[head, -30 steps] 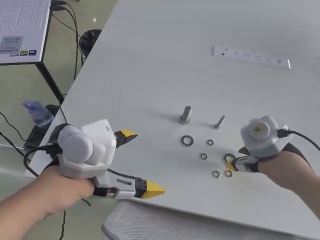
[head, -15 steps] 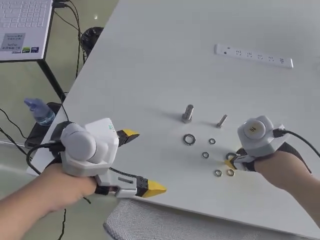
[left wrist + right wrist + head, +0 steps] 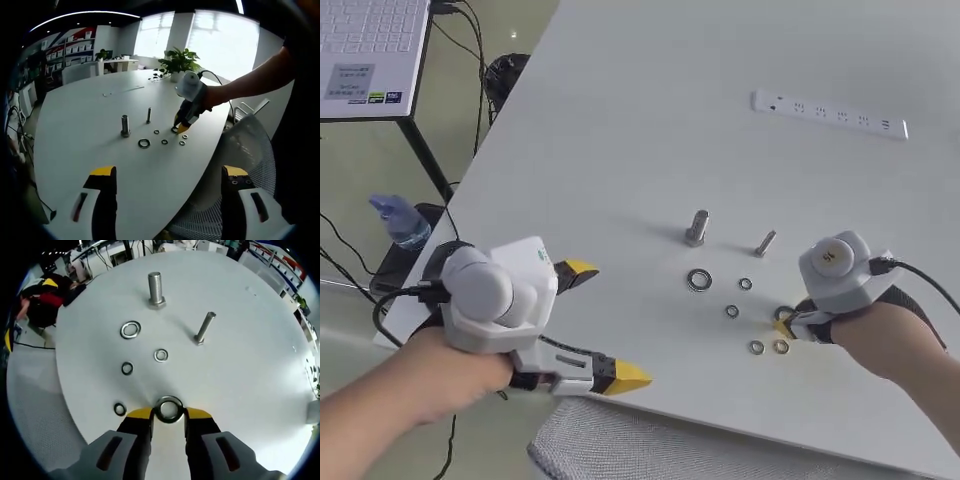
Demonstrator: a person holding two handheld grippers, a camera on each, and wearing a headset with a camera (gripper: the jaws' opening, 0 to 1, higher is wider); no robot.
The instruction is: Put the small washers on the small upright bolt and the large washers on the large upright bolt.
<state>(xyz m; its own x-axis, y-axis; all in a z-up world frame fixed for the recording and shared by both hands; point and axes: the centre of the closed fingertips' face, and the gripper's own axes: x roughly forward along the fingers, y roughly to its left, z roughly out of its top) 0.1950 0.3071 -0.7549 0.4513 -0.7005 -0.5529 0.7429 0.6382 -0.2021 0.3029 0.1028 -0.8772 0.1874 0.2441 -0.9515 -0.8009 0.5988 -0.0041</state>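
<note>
White worktop [image 3: 620, 120] across most of the head view, with both bolts and the washers grouped right of centre. Near the middle of that frame, large upright bolt [image 3: 697, 227] standing on its head; just to its right and apart from it, small upright bolt [image 3: 766, 243], thinner and shorter. Below the large bolt, lying flat and loose, second large washer [image 3: 698, 280]. Lower right of that, small washers [image 3: 731, 312] scattered flat, four in the head view, none on either bolt. At the right of the head view, right tool [image 3: 788, 322] held down at the worktop beside the lowest two small washers. At the bottom centre of the right gripper view, yellow tips pressed against both sides of a large washer [image 3: 169, 400], clamped on it as it lies flat on the worktop. Higher in that view, three small washers, the loose large one and both bolts, all well apart from the tips. At lower left of the head view, left tool [image 3: 602, 322] over the near edge of the worktop, tips spread wide with nothing between them; same wide gap at the bottom of the left gripper view. Along the upper right of the head view, white power strip [image 3: 828, 113]; in the upper left corner, laptop [image 3: 370, 50].
</note>
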